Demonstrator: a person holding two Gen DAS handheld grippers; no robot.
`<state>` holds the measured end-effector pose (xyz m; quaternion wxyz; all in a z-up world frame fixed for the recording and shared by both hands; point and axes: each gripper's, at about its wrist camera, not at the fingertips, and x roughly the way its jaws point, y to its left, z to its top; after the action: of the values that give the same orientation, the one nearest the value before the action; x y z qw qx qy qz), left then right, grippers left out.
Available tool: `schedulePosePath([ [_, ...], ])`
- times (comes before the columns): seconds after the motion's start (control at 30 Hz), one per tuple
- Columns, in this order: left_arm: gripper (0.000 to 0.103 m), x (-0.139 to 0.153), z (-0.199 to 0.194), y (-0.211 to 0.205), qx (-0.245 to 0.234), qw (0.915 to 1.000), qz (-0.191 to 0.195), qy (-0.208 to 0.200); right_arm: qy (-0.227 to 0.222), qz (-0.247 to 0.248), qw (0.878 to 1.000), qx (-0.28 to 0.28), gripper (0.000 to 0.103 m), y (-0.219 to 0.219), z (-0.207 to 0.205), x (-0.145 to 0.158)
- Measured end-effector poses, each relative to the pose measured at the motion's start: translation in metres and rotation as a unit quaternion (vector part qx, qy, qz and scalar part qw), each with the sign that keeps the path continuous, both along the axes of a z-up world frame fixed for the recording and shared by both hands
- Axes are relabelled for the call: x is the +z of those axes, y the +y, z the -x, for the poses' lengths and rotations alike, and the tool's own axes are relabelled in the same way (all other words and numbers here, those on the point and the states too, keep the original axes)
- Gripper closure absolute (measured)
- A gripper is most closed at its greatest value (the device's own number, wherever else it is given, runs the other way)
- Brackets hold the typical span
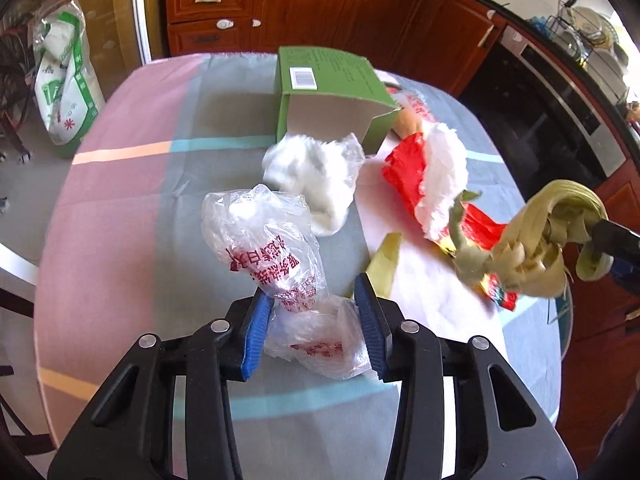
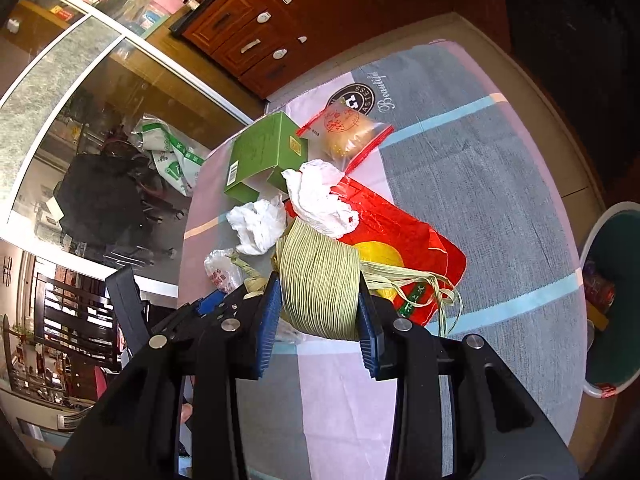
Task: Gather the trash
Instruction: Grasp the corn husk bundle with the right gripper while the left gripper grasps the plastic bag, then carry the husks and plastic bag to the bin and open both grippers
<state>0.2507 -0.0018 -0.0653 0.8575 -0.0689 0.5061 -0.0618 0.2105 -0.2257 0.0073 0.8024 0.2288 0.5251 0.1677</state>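
Left claw [image 1: 312, 320]: blue pads clamped on clear printed plastic bag [image 1: 272, 248], low over desk [image 1: 120, 200]. Right claw [image 2: 318, 316]: gripping corn-husk bundle [image 2: 320, 280] (lifted, strands trailing) above red bag [image 2: 400, 232]. Green box [image 1: 320, 80] & tissue wads nearby.

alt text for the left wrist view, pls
The left gripper has its blue fingers closed on a crumpled clear plastic bag with red print, on a striped tablecloth. Behind lie white tissue, an open green box and a red wrapper.
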Motion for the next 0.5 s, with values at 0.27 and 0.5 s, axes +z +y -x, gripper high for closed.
schedulePosePath([
  [0.27,0.061,0.04,0.046,0.004,-0.016,0.9994,0.016,-0.028,-0.035,-0.008,0.999,-0.014,0.07,-0.014,0.038,0.036],
  [0.5,0.061,0.049,0.068,-0.041,-0.076,0.9963,0.024,-0.031,-0.05,-0.011,0.998,-0.045,0.07,-0.049,0.07,0.049],
])
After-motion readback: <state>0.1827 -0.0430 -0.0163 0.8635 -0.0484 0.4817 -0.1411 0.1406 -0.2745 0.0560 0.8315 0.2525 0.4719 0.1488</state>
